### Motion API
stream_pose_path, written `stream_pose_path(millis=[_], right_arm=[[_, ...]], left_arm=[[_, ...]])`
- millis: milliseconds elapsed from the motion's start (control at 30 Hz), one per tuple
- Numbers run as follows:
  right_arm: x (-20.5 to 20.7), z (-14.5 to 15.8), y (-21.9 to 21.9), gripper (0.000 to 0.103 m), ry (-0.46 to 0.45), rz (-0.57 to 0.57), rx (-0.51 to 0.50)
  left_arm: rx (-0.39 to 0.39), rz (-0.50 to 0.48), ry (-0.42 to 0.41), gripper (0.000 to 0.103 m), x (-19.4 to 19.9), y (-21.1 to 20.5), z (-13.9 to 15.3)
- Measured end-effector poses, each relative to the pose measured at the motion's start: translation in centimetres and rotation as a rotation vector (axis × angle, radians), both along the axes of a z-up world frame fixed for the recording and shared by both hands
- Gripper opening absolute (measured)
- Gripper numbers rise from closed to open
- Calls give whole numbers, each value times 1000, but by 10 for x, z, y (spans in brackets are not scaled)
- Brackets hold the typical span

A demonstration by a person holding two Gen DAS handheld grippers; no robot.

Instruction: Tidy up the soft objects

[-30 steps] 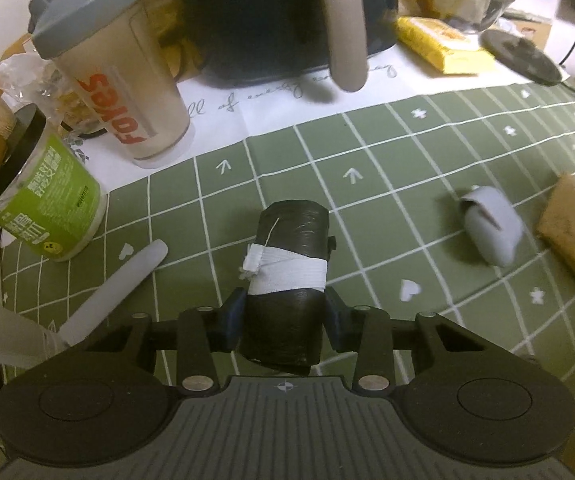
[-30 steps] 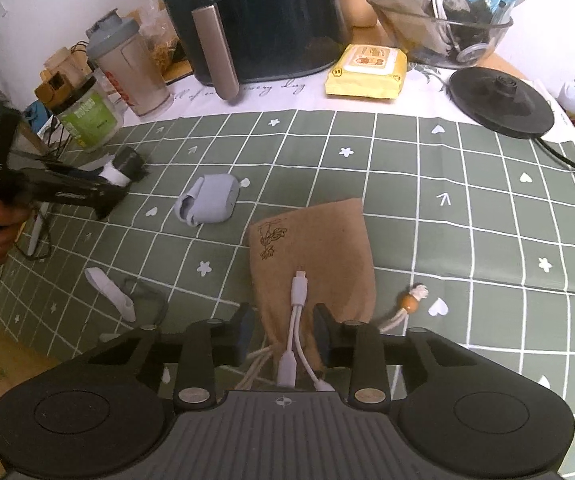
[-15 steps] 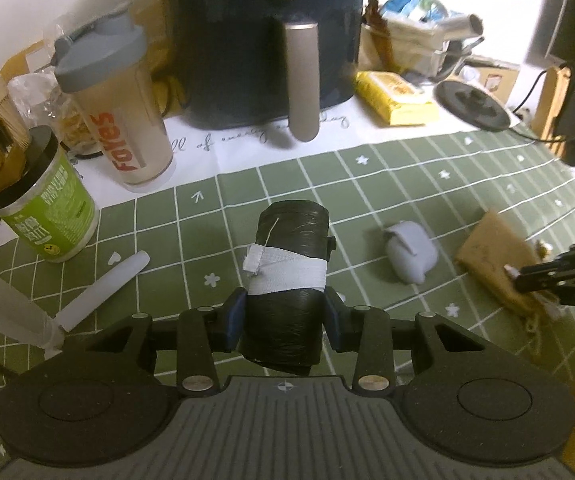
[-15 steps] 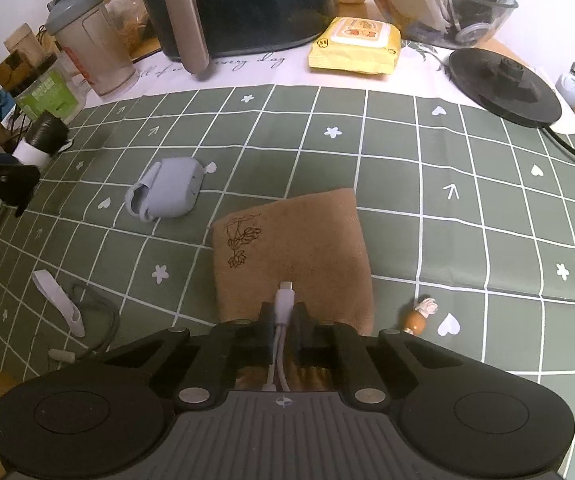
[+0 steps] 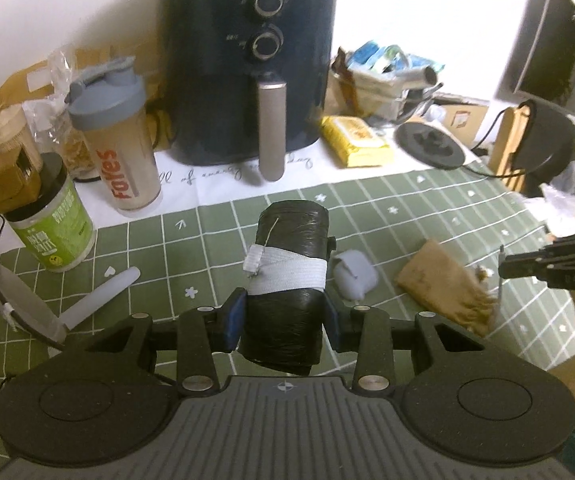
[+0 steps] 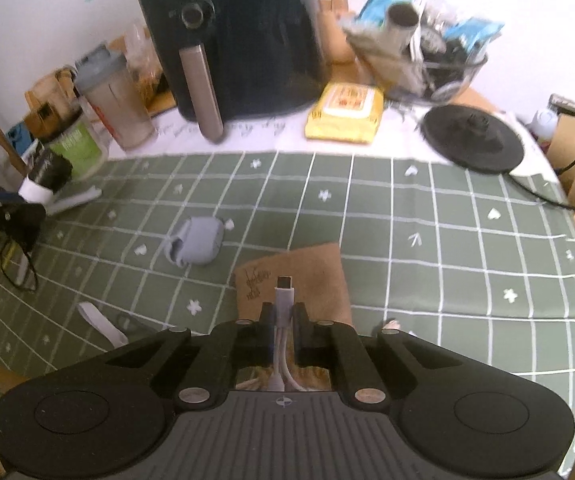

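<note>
Left gripper (image 5: 283, 316) clamps the black roll (image 5: 287, 276) — right gripper (image 6: 283, 316) pinched tight on the white cable (image 6: 284, 300).

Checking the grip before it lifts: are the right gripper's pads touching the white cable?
Touching. In the right wrist view the right gripper has both pads pressed against the white cable, no gap showing.

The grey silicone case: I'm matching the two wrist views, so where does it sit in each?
Left wrist: grey silicone case, right of centre, just right of the held black roll.
Right wrist: left of centre, on the green cloth.
Shared landmark: the brown pouch beside it.
</note>
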State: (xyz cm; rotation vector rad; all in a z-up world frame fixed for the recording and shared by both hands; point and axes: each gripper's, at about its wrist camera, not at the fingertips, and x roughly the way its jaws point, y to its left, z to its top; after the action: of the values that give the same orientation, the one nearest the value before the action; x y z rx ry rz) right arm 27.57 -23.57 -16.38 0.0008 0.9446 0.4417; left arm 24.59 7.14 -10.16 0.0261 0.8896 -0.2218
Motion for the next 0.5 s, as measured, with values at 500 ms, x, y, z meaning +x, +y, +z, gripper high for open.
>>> stream_pose_path(millis=[500], right_arm=[[-53, 98, -4, 10, -171, 19, 64]], left_arm=[[-68, -35, -68, 39, -51, -8, 54]])
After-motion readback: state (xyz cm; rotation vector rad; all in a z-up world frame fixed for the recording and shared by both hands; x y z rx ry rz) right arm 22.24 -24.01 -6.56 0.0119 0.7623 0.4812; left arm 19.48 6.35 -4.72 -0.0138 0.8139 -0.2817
